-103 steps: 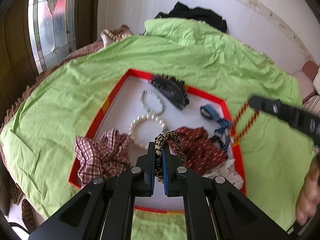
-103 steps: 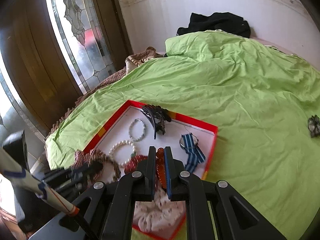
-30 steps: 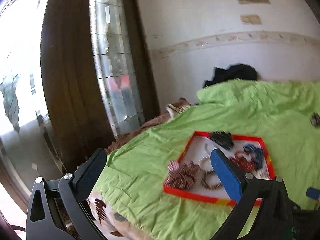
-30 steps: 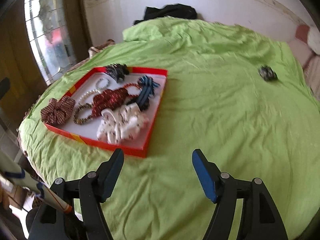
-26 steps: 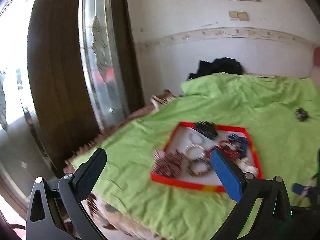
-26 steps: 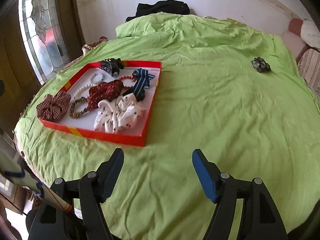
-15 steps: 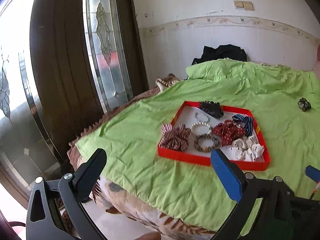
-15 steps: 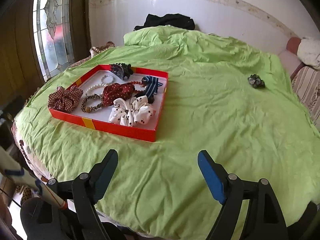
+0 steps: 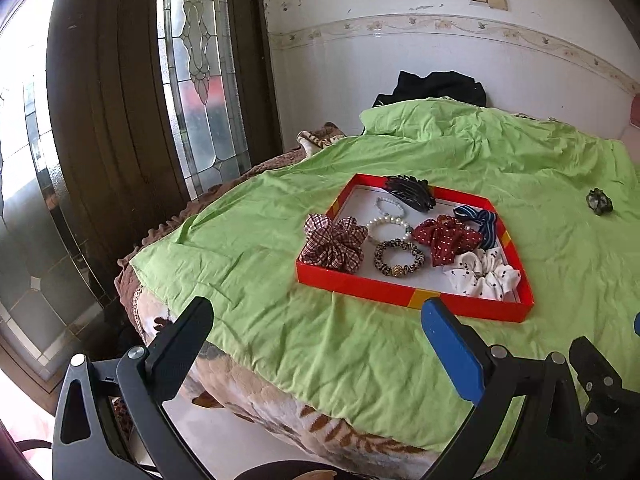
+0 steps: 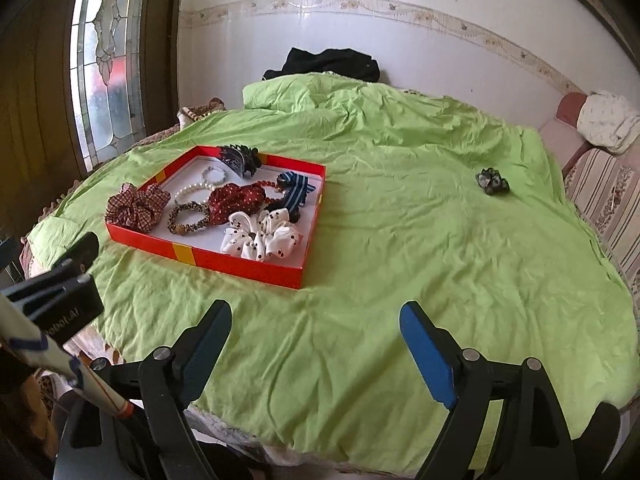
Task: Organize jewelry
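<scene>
red cardboard tray (image 10: 248, 270) sits on the green sheet (image 10: 400, 260) toward its left side, shallow walls with yellow patches, white floor, so loose pieces stay corralled in one spot. inside: plaid scrunchie (image 10: 137, 205) slumped over the near-left corner, leopard hair tie (image 10: 188, 218) beside it, pearl bracelet (image 10: 196, 190) and a smaller bead bracelet (image 10: 214, 175) behind, black claw clip (image 10: 240, 159) propped on the far wall, red dotted scrunchie (image 10: 236, 199) mid-tray, striped ribbon (image 10: 296, 190) at the far-right corner, white spotted scrunchie (image 10: 262, 239) at the near-right. fabrics are soft and gathered, beads hard and glossy, clip rigid plastic with teeth. one dark scrunchie (image 10: 492, 181) lies alone on the sheet, well apart from the tray to the right; judged the last stray to collect. left gripper (image 9: 318, 334) and right gripper (image 10: 316, 330) both hang spread wide, holding nothing, low at the near bed edge, well short of the tray; looks like a pulled-back pose between picks. sheet is wrinkled cotton over a patterned blanket (image 9: 280, 412). stained-glass door (image 9: 196, 60) left, black garment (image 10: 328, 62) heaped at the far wall.
</scene>
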A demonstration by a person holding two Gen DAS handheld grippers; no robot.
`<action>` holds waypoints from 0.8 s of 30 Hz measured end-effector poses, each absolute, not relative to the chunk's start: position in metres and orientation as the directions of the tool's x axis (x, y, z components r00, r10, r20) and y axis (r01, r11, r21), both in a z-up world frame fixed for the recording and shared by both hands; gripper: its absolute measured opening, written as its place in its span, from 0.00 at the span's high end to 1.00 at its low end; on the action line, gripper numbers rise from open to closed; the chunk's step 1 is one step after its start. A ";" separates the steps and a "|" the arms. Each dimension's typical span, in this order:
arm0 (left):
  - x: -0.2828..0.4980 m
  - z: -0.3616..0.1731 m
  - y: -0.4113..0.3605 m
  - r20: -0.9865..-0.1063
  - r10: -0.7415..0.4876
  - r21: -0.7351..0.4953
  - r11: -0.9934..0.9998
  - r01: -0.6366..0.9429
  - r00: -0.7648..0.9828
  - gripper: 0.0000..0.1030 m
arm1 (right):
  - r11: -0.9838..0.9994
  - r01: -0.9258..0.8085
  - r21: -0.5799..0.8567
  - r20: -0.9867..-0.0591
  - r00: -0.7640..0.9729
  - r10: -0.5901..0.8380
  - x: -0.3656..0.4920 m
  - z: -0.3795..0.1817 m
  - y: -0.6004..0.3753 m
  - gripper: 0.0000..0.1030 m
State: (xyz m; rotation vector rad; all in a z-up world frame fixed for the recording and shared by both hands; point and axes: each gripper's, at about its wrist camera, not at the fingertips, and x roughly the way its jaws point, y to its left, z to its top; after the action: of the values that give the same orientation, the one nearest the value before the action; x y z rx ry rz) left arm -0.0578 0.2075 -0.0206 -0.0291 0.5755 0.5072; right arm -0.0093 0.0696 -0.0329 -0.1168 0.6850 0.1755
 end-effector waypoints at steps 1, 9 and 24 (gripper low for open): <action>-0.059 -0.019 0.207 -0.525 0.450 0.112 0.878 -0.466 0.722 0.00 | 0.979 -0.200 -0.047 -0.638 0.760 0.125 -0.010 -0.033 0.070 0.13; -0.066 -0.014 0.204 -0.512 0.437 0.111 0.887 -0.448 0.739 0.00 | 0.978 -0.207 -0.037 -0.641 0.755 0.135 -0.012 -0.031 0.071 0.12; -0.060 -0.017 0.202 -0.530 0.447 0.123 0.881 -0.456 0.721 0.00 | 0.975 -0.221 -0.012 -0.667 0.728 0.157 -0.004 -0.039 0.068 0.12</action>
State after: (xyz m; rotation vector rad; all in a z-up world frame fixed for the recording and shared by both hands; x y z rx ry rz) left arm -0.0603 0.2015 -0.0173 -0.0171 0.5811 0.4991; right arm -0.0037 0.0683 -0.0393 -0.0934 0.7264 0.2086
